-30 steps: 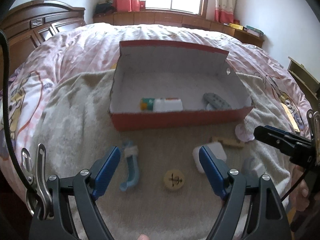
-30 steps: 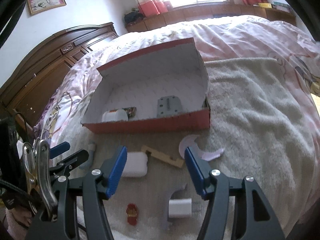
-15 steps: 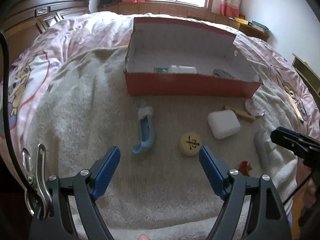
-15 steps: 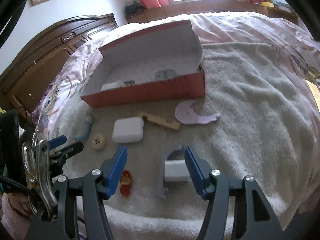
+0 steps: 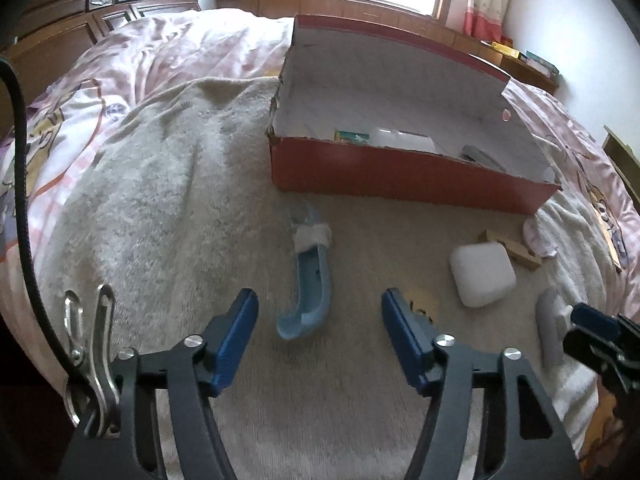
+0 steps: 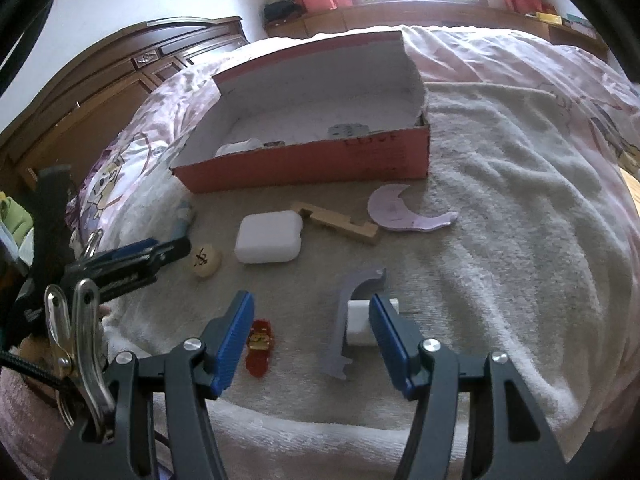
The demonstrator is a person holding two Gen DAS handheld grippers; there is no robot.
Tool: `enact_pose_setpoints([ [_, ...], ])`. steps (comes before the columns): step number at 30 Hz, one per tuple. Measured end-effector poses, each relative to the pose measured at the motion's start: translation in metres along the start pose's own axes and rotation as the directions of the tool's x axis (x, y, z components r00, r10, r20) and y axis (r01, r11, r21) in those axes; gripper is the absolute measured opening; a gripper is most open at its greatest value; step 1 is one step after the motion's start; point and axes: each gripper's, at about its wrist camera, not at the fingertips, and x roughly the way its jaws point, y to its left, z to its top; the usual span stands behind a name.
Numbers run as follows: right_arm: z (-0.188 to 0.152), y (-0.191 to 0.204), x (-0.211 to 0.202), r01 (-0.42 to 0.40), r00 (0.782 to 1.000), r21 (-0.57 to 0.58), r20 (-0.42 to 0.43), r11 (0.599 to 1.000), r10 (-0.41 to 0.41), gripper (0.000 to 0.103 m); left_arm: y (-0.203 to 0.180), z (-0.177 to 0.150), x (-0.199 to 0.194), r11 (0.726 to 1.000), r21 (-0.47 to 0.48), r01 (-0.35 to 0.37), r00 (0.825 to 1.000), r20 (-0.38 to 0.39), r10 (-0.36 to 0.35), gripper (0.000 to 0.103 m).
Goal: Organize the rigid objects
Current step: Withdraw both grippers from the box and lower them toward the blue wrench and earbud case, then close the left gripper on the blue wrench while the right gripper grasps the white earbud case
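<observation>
A light-blue curved piece (image 5: 310, 292) lies on the beige towel, between the fingers of my left gripper (image 5: 318, 312). Its jaws are closing and the pads are still clear of the piece. My right gripper (image 6: 311, 306) is open low over a grey curved piece (image 6: 352, 312) with a white block (image 6: 362, 320), close to its right finger. A red toy car (image 6: 260, 342) sits by its left finger. The red box (image 5: 400, 176) (image 6: 304, 164) behind holds a white bottle (image 5: 404, 140) and a grey flat piece (image 6: 347, 131).
On the towel between box and grippers lie a white square case (image 6: 268, 236), a round beige chess piece (image 6: 206, 260), a notched wooden piece (image 6: 336, 224) and a lilac crescent (image 6: 396, 210). A pink quilt (image 5: 180, 44) surrounds the towel; a dark wooden headboard (image 6: 120, 80) stands behind.
My left gripper sank toward the towel, closed in on the blue piece, and its jaws narrowed. The right gripper dropped closer to the grey piece, jaws unchanged.
</observation>
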Motion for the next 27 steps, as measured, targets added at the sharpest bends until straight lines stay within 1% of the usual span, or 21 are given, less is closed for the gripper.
enact_pose_setpoints([
  [2, 0.0, 0.003, 0.001, 0.006, 1.0, -0.011, 0.001, 1.0, -0.006, 0.063, 0.001, 0.003, 0.005, 1.0, -0.003, -0.002, 1.0, -0.004, 0.002, 0.056],
  [6, 0.001, 0.008, 0.002, 0.002, 1.0, -0.021, -0.005, 1.0, -0.002, 0.063, 0.0, 0.007, 0.012, 1.0, 0.001, -0.003, 1.0, -0.001, 0.003, 0.051],
  [7, 0.002, 0.009, 0.003, 0.002, 1.0, -0.024, -0.006, 1.0, -0.002, 0.063, -0.002, 0.007, 0.014, 1.0, 0.01, -0.012, 1.0, 0.003, 0.012, 0.047],
  [8, 0.002, 0.01, 0.003, 0.003, 1.0, -0.028, -0.007, 1.0, -0.003, 0.063, -0.002, 0.007, 0.014, 1.0, 0.018, -0.022, 1.0, 0.005, 0.022, 0.039],
  [9, 0.003, 0.012, 0.004, 0.002, 1.0, -0.035, -0.008, 0.999, -0.003, 0.063, -0.003, 0.007, 0.015, 0.999, 0.027, -0.041, 0.999, 0.01, 0.041, 0.034],
  [10, 0.004, 0.015, 0.005, 0.002, 1.0, -0.043, -0.009, 0.999, -0.002, 0.063, -0.003, 0.007, 0.015, 0.998, 0.032, -0.05, 0.999, 0.016, 0.05, 0.025],
  [11, 0.006, 0.018, 0.007, 0.002, 1.0, -0.051, -0.01, 0.999, -0.002, 0.063, -0.002, 0.006, 0.014, 0.998, 0.033, -0.049, 0.999, 0.017, 0.048, 0.019],
  [15, 0.013, 0.026, 0.016, 0.009, 1.0, -0.07, -0.017, 0.998, -0.01, 0.063, 0.005, 0.001, 0.009, 1.0, 0.015, -0.025, 1.0, 0.01, 0.025, 0.018],
  [20, 0.023, 0.037, 0.036, 0.018, 0.999, -0.081, -0.045, 0.997, -0.021, 0.063, 0.009, -0.01, 0.003, 1.0, 0.023, -0.014, 1.0, 0.016, 0.014, 0.018],
  [22, 0.026, 0.042, 0.045, 0.031, 0.998, -0.094, -0.051, 0.995, -0.036, 0.063, 0.01, -0.012, 0.003, 1.0, 0.021, -0.007, 1.0, 0.02, 0.007, 0.018],
  [27, 0.029, 0.052, 0.066, 0.099, 0.993, -0.131, -0.054, 0.986, -0.107, 0.063, 0.014, -0.012, 0.004, 1.0, 0.007, 0.008, 1.0, 0.027, -0.008, 0.018],
])
